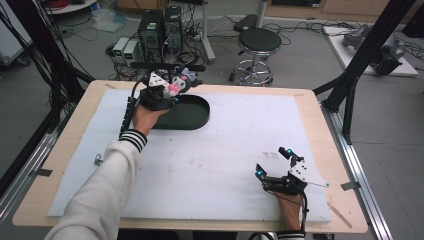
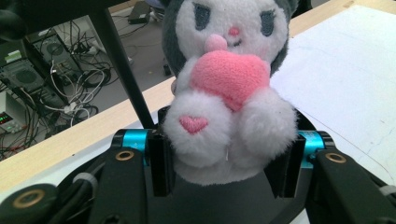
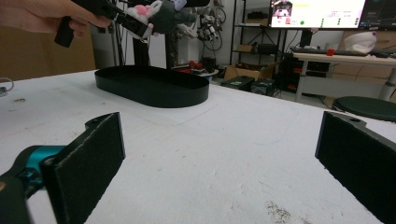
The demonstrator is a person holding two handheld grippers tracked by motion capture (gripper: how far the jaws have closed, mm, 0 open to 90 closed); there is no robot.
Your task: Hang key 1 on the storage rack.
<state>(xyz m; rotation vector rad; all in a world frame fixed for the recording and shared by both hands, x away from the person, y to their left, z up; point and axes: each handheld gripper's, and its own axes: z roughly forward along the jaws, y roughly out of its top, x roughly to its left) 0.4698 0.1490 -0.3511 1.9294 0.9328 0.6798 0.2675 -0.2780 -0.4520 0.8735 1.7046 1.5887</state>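
Grey-and-white plush toy (image 2: 229,88) hugging a pink heart (image 2: 231,77), black oval tray (image 1: 187,112), white mat (image 1: 225,160), black-and-white striped cuff (image 1: 134,138).

One plush toy (image 2: 229,93) — grey-hooded, white-bodied, hugging a single pink heart, with one smaller pink heart on its foot. One black oval tray (image 1: 187,114) sits on one white mat (image 1: 225,150), which covers one wooden table (image 1: 320,125). Two grippers: the left gripper (image 1: 172,87) and the right gripper (image 1: 272,162) — each with two black jaws. Two hands hold them, one apiece. On the floor beyond the table stands one round black stool (image 1: 258,41), and beside the cables two dark computer towers (image 1: 160,27).
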